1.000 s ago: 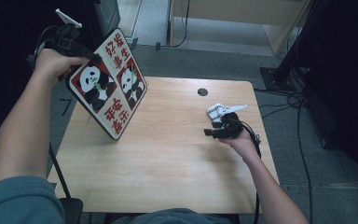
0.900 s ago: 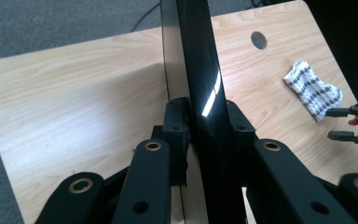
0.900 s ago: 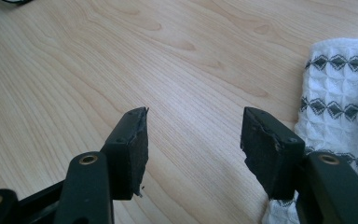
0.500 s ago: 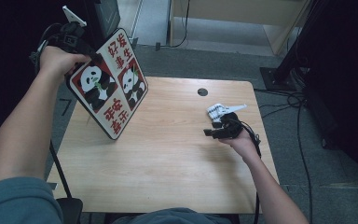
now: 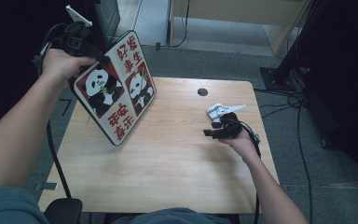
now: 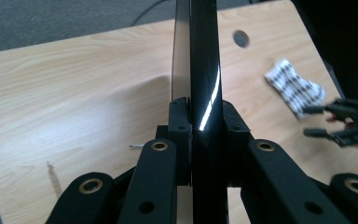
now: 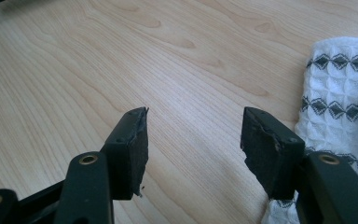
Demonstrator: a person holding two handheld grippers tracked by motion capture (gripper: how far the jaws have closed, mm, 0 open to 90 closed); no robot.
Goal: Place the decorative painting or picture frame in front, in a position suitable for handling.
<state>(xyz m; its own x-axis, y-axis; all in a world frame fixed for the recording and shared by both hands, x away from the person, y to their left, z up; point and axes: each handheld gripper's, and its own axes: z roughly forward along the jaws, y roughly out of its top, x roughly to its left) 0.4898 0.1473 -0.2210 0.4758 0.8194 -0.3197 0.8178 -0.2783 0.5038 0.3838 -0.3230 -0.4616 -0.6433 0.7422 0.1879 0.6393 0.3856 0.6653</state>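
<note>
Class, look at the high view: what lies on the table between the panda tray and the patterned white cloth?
Nothing: in the high view bare wooden table separates the black panda-printed tray from the white diamond-patterned cloth.

The tray (image 5: 116,91), at the upper left of the high view, has a black rim and a face split into four panels: two red ones with a black-and-white panda each, and two white ones with red characters. In the left gripper view its edge (image 6: 205,70) is glossy black with a white streak of reflected light. The bench (image 5: 177,163) is pale wood with a fine brown grain and a dark round hole at the upper right. The cloth (image 7: 340,102), at the right edge of the right gripper view, is white with rows of dark grey diamonds on a waffle weave. Both grippers' jaws are matt black with brass-coloured rivets. The sleeve (image 5: 9,205) at lower left is grey-blue.
</note>
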